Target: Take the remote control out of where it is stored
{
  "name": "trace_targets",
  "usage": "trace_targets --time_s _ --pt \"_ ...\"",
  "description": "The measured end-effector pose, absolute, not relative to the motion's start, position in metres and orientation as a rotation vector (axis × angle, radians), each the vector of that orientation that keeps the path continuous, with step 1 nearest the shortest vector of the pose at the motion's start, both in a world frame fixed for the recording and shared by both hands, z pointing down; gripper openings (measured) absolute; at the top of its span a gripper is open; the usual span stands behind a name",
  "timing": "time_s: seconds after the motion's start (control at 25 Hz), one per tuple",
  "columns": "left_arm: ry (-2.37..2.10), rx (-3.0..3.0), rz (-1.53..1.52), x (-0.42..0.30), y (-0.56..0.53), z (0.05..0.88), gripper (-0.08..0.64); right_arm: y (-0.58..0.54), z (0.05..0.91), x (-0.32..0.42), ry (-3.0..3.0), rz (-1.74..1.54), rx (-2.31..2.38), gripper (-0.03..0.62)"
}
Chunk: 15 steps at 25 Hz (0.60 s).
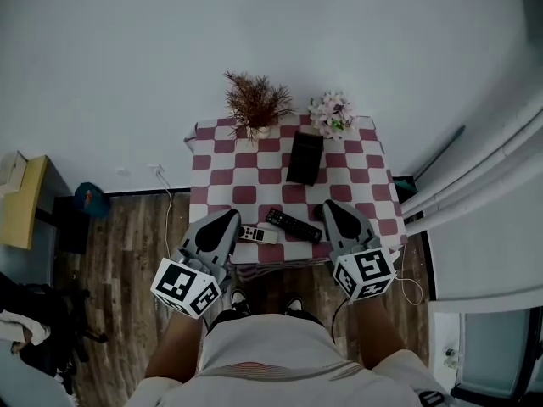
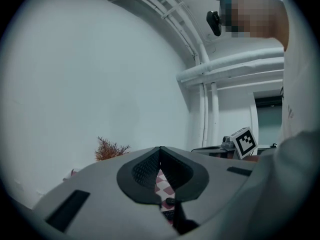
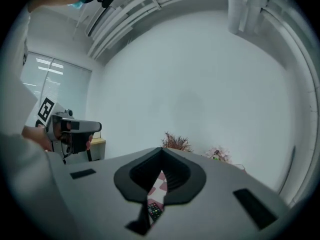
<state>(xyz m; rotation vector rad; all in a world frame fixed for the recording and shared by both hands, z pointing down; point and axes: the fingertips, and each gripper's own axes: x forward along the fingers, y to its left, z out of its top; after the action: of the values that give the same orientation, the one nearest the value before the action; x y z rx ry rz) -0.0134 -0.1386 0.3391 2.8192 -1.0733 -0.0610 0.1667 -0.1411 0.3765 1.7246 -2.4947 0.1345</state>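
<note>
Judging task done or nearly so: long black plastic remote control [image 1: 293, 225] flat on red-and-white checked tablecloth [image 1: 356, 172], clear of tall black box holder [image 1: 304, 158] behind it. Left gripper [image 1: 227, 216] and right gripper [image 1: 329, 206] clenched on nothing, flanking it. Holder visible from head view only; right gripper view gives just a sliver of the remote's keys.

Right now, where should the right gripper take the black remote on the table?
Across its narrow sides, mid-body, from above. The black remote lies flat on the checked cloth, slanting toward the right gripper, so its long edges look free. The jaws are shut; open first.
</note>
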Motion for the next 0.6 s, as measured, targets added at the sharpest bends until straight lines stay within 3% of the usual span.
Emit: trace_targets --time_s 0.6 --pt "-1.096 2.803 -0.028 -0.009 -0.129 0.346 0.006 -0.128 0.371 0.175 -2.481 0.121 1.753 0.012"
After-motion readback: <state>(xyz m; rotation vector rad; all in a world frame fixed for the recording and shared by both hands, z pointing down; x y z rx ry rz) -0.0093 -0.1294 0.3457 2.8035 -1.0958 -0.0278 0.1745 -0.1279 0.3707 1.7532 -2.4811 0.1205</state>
